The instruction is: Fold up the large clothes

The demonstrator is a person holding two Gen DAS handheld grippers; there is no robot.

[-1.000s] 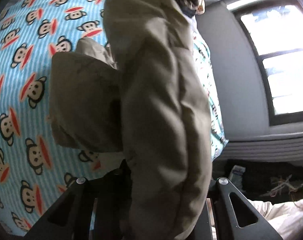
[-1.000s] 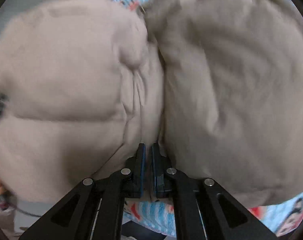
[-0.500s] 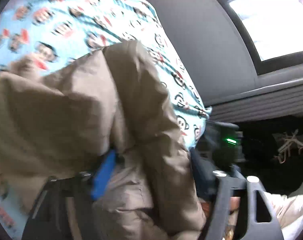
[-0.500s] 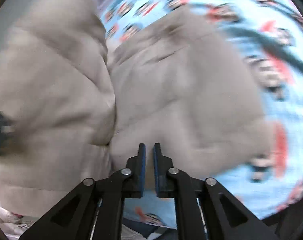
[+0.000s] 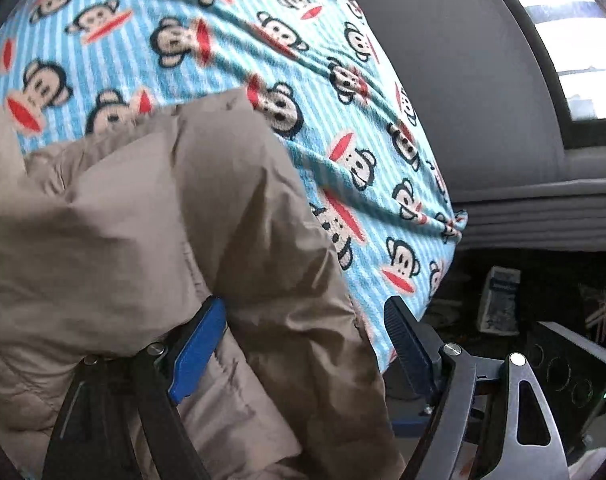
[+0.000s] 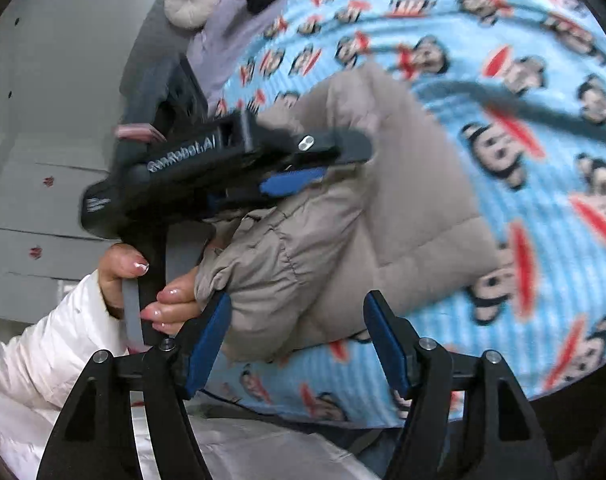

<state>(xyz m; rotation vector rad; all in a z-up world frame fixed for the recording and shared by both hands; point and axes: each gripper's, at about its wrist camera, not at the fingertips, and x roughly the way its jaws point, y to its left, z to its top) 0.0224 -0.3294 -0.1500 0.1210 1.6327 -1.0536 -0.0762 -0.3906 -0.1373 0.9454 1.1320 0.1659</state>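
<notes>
The jacket (image 6: 343,208) lay bunched on the bed's blanket (image 6: 543,240). The left tongs (image 5: 303,340) stood wide astride a fold; the right tongs (image 6: 299,336) were opening, jacket edge between, ungripped.

A bed carries everything, covered by a light-blue striped blanket (image 5: 231,40) printed with cartoon monkey faces with red mouths. A padded beige jacket (image 6: 383,208) lies bunched directly on the blanket near its front edge. Toward the far end, a round cream cushion (image 6: 191,3) rests on a lavender sheet (image 6: 219,52)
</notes>
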